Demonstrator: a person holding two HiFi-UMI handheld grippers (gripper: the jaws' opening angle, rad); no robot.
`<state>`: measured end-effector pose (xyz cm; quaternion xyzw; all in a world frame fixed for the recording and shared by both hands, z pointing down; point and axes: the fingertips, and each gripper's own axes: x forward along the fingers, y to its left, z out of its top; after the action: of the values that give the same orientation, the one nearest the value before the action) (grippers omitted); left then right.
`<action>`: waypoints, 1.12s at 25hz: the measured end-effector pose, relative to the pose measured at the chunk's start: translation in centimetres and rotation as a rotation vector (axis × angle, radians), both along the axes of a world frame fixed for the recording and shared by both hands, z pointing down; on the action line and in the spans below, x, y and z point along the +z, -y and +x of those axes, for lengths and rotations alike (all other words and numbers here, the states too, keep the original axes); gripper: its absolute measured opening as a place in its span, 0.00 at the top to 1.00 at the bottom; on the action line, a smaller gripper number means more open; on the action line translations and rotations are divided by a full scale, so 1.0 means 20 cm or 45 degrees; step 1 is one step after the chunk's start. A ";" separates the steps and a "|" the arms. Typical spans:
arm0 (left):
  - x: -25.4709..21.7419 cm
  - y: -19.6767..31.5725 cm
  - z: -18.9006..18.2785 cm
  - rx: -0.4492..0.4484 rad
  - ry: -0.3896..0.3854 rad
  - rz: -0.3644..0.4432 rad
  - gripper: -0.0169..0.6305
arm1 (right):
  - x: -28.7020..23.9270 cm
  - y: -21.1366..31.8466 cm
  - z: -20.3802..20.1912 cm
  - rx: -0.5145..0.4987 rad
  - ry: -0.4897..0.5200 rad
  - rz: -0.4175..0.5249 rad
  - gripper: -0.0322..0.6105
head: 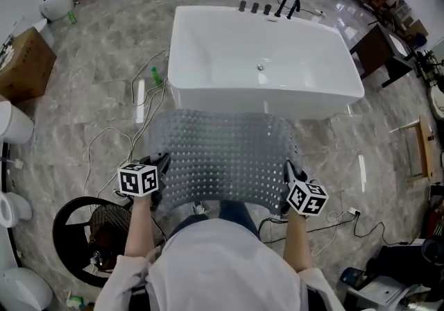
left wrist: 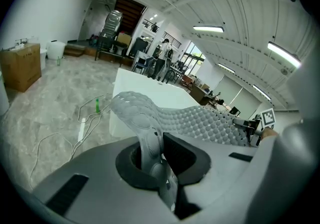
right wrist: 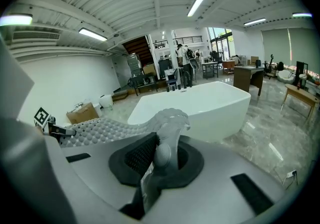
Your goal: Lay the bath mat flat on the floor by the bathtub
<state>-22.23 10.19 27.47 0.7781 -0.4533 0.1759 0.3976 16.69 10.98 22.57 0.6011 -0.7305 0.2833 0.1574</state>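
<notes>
So right up close, both tongs are clamped shut on the bath mat (head: 229, 157). The left tongs (head: 161, 166) pinch its near left corner and the right tongs (head: 289, 176) have the near right corner. In the left gripper view the bumpy grey rubber is squeezed right between the jaws of the tongs (left wrist: 152, 155) and then curls up and away. It's the same deal in the right gripper view (right wrist: 159, 160), where the mat's edge bunches up above the jaws.

The mat is see-through grey, covered in little nubs and holes. It's stretched out between the two tongs in front of the person and held up off the floor (head: 90, 101) at the near end. It arches out toward the bathtub (head: 263, 60), and its far edge comes in close to the tub's near wall. I can't really tell whether that far edge is touching the floor.

Past the mat is the white freestanding tub, with a black faucet (head: 288, 4) on its far rim. To the left of the tub, white cables (head: 147, 98) are snaking over the marble-look floor, with a green bottle (head: 156, 78) next to them. Way off to the left there's a cardboard box (head: 24, 63).
</notes>
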 end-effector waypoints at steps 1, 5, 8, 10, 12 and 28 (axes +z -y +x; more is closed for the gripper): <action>0.00 0.02 0.01 -0.003 0.000 -0.001 0.90 | 0.00 0.02 0.01 -0.003 -0.002 -0.001 0.89; 0.01 0.10 0.05 -0.021 0.012 0.001 0.90 | 0.01 0.13 0.05 -0.019 -0.006 -0.001 0.89; 0.04 0.15 0.07 -0.035 0.025 -0.006 0.90 | 0.04 0.20 0.08 -0.034 -0.008 -0.008 0.89; 0.05 0.19 0.09 -0.046 0.043 -0.010 0.90 | 0.05 0.25 0.10 -0.045 -0.011 -0.011 0.89; 0.06 0.23 0.10 -0.058 0.063 -0.015 0.90 | 0.06 0.31 0.11 -0.057 -0.016 -0.014 0.89; 0.28 0.45 0.10 -0.145 0.119 -0.099 0.90 | 0.27 0.63 0.17 -0.119 -0.058 -0.070 0.89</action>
<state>-20.18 1.13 33.00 0.7260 -0.5077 0.2065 0.4153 20.10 -1.68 28.01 0.5682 -0.7458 0.2817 0.2036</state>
